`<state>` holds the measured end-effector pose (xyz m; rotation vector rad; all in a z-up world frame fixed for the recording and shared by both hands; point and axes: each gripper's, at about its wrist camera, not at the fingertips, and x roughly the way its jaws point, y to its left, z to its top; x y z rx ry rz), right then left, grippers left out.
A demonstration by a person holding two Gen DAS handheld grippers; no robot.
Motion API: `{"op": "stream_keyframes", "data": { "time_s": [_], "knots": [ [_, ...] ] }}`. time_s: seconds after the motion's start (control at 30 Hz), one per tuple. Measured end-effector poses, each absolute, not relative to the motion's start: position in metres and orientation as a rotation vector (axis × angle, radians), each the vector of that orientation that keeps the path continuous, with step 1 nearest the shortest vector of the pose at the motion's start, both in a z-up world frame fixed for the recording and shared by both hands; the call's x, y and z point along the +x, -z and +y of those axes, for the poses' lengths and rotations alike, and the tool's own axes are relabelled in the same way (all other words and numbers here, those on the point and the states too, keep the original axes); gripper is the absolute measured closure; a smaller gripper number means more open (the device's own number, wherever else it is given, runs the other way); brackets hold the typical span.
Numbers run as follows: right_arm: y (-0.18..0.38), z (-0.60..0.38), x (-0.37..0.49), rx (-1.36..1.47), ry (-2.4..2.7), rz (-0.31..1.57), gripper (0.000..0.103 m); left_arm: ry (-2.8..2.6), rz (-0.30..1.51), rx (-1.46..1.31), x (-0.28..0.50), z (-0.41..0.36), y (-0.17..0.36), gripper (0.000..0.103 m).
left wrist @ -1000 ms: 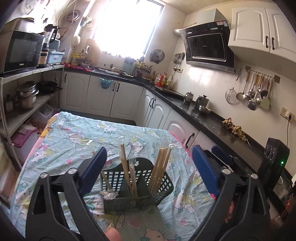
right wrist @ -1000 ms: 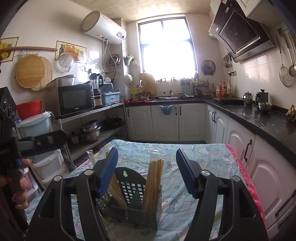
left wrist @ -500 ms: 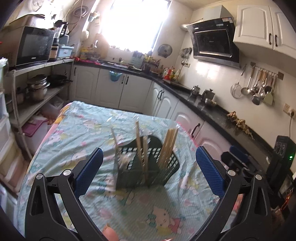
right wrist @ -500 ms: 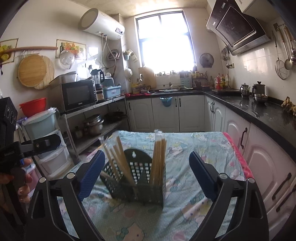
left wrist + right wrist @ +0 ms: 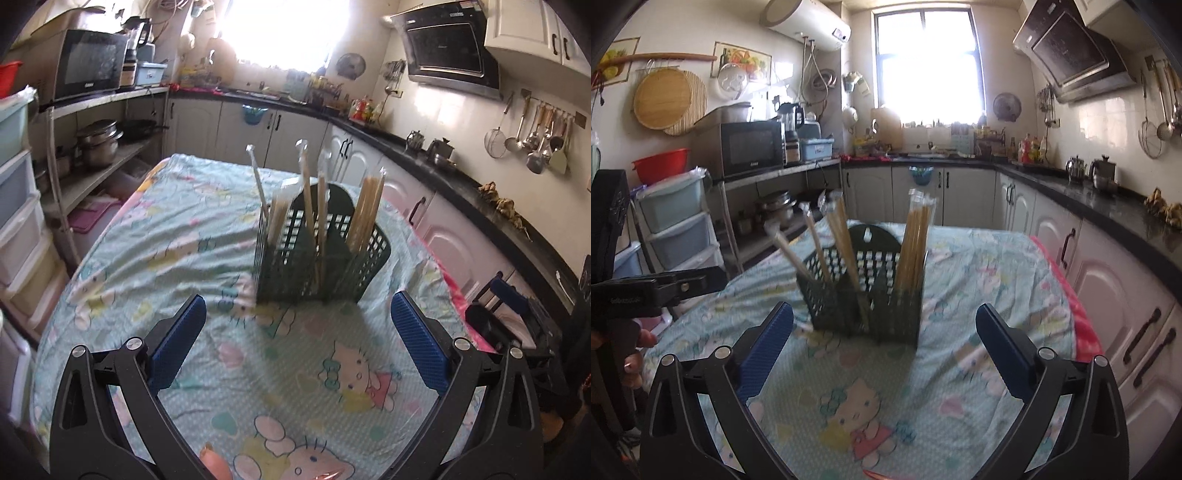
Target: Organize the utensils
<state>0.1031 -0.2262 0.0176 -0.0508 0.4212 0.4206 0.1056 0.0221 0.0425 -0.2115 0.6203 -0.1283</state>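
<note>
A dark green mesh utensil basket [image 5: 317,258] stands upright on the cartoon-print tablecloth [image 5: 177,236]; it also shows in the right wrist view [image 5: 871,295]. A bundle of wrapped chopsticks [image 5: 365,214] stands in its right compartment, seen too in the right wrist view [image 5: 914,243]. Several wrapped utensils [image 5: 306,192] lean in the other compartments. My left gripper [image 5: 295,339] is open and empty, short of the basket. My right gripper [image 5: 884,347] is open and empty, also short of it.
Black counters with white cabinets [image 5: 1108,266] run along the right of the table. A shelf with a microwave [image 5: 750,147] and plastic drawers [image 5: 676,225] stands left. The left gripper's body [image 5: 646,291] shows in the right wrist view.
Both grippers have drawn back from the basket and risen, so the basket stands farther ahead. Both stay open and empty.
</note>
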Motion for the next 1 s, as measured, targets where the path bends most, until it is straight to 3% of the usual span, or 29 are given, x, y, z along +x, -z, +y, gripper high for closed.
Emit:
{"op": "stream_keyframes", "data": {
  "time_s": [0.37, 0.8, 1.0],
  "knots": [
    [0.021, -0.218, 0.082, -0.086, -0.397, 0.429, 0.007, 0.049, 0.571, -0.181, 0.078, 0.017, -0.014, 0.011],
    [0.041, -0.230, 0.052, -0.081, -0.311, 0.203, 0.007, 0.061, 0.418, -0.154, 0.054, 0.004, 0.002, 0.011],
    [0.040, -0.235, 0.054, -0.040, -0.298, 0.183, 0.006, 0.064, 0.373, -0.159, 0.049, 0.003, 0.001, 0.011]
  ]
}}
